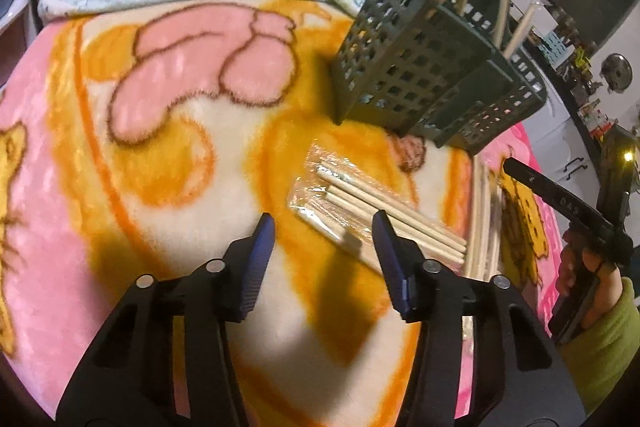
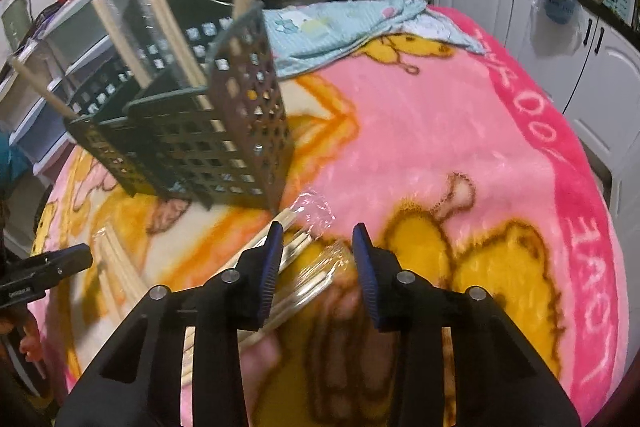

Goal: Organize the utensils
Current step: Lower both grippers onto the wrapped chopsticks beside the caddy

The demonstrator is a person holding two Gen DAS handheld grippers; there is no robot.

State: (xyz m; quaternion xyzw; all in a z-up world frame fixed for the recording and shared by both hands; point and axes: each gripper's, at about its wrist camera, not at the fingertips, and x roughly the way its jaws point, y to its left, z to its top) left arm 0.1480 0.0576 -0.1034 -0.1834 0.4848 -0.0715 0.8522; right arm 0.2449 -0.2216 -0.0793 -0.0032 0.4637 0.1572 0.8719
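left tool (image 1: 323,227) open, wrapped chopsticks (image 1: 376,215) just ahead | right tool (image 2: 318,239) open, seemingly straddling chopstick pack (image 2: 296,267)

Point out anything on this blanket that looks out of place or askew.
Two plastic-wrapped chopstick bundles lie loose on the blanket, one ahead of the left tool, one between the right tool's open fingers. The green utensil caddy already holds chopsticks, leaning at mixed angles.

Wrapped chopsticks (image 2: 304,267) blur behind the right fingers (image 2: 272,259).
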